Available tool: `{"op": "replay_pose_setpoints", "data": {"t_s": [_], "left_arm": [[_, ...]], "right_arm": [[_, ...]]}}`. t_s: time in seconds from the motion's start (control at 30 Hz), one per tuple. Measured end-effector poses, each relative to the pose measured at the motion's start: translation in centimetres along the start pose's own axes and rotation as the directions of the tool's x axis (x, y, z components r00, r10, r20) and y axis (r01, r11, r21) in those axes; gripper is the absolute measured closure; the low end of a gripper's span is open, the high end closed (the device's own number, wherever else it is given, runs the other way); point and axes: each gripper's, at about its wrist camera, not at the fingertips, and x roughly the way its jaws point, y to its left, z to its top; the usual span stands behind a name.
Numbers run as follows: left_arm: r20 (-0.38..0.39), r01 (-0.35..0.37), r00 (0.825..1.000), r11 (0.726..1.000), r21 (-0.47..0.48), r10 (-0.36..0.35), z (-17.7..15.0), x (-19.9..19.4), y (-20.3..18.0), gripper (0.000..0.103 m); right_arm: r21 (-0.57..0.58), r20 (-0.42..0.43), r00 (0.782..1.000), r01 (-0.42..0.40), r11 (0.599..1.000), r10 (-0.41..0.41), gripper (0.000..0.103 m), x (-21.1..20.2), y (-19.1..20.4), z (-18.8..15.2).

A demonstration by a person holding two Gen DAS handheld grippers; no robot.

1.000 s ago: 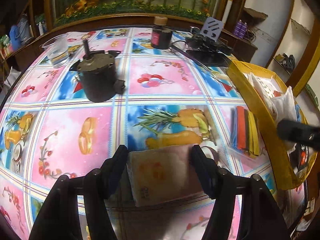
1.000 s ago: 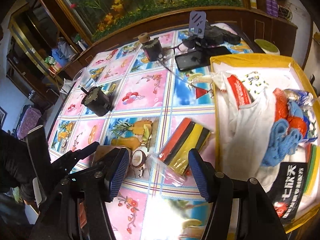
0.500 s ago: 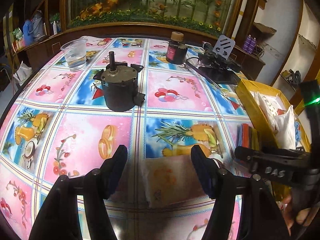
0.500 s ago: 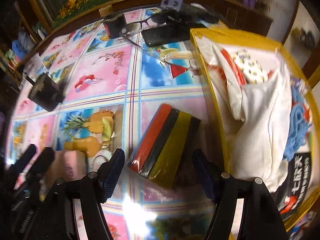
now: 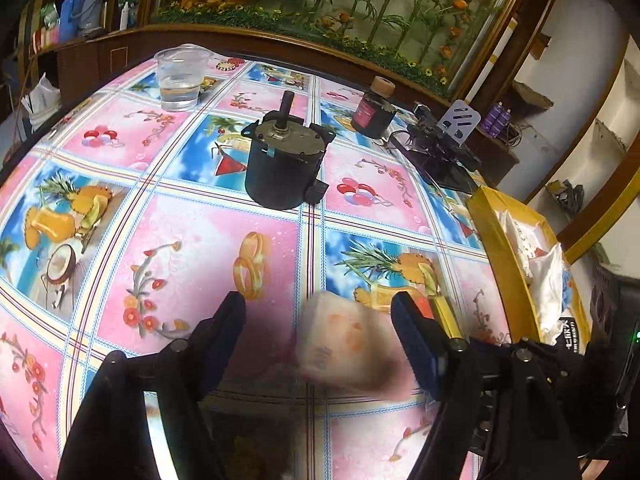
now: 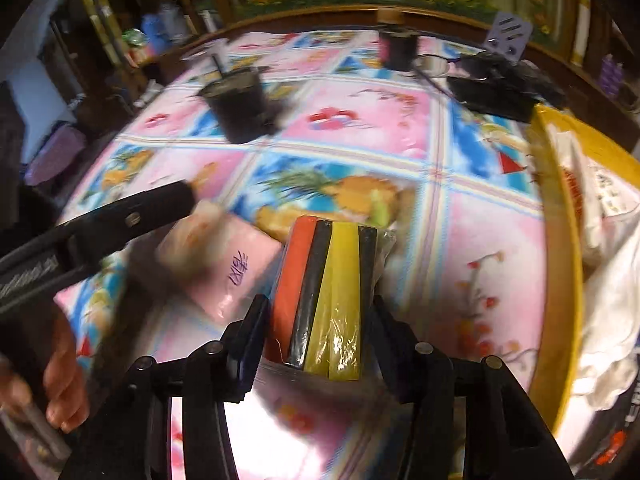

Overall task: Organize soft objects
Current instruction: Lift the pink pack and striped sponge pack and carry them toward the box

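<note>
My left gripper point(image 5: 318, 332) is open; a pink tissue pack point(image 5: 344, 346) lies on the table between its fingers, toward the right one, not gripped. The pack also shows in the right wrist view point(image 6: 224, 264). My right gripper point(image 6: 316, 336) has its fingers on both sides of a wrapped pack of red, black and yellow cloths point(image 6: 328, 296), close to or touching it. The yellow box point(image 6: 564, 280) with white and blue cloths stands at the right.
A black motor point(image 5: 282, 164) stands mid-table. A plastic cup of water point(image 5: 180, 78), a dark jar point(image 5: 374, 110), glasses and a black phone point(image 5: 440, 160) lie at the far side. The fruit-print tablecloth point(image 5: 192, 248) covers the table.
The right gripper has moved down onto the striped cloth pack, which now sits between its fingers. The left gripper has shifted left, so the tissue pack sits toward its right finger.
</note>
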Motion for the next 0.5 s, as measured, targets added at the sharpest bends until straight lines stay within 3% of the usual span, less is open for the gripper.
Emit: {"op": "replay_pose_setpoints", "data": {"t_s": [0.07, 0.17, 0.37, 0.5], "left_arm": [[-0.001, 0.03, 1.0, 1.0, 0.002, -0.03, -0.2, -0.1, -0.1, 0.023], [-0.008, 0.004, 1.0, 0.999, 0.046, -0.003, -0.6, 0.1, -1.2, 0.014], [-0.017, -0.058, 0.998, 0.987, 0.153, 0.062, -1.4, 0.4, -2.6, 0.014], [-0.035, -0.063, 0.997, 0.98, 0.189, 0.071, -1.8, 0.8, -2.9, 0.014]], "right_arm": [[0.014, 0.034, 0.998, 0.053, 0.999, -0.053, 0.051, -0.8, -0.5, -0.4], [-0.008, 0.112, 0.984, 0.141, 0.99, -0.139, 0.051, -2.2, -1.2, -0.6], [0.024, 0.174, 0.98, 0.094, 0.995, -0.097, 0.051, -2.1, -3.4, -0.8], [0.031, 0.179, 0.983, 0.037, 0.999, -0.042, 0.051, -1.5, -3.7, -1.1]]}}
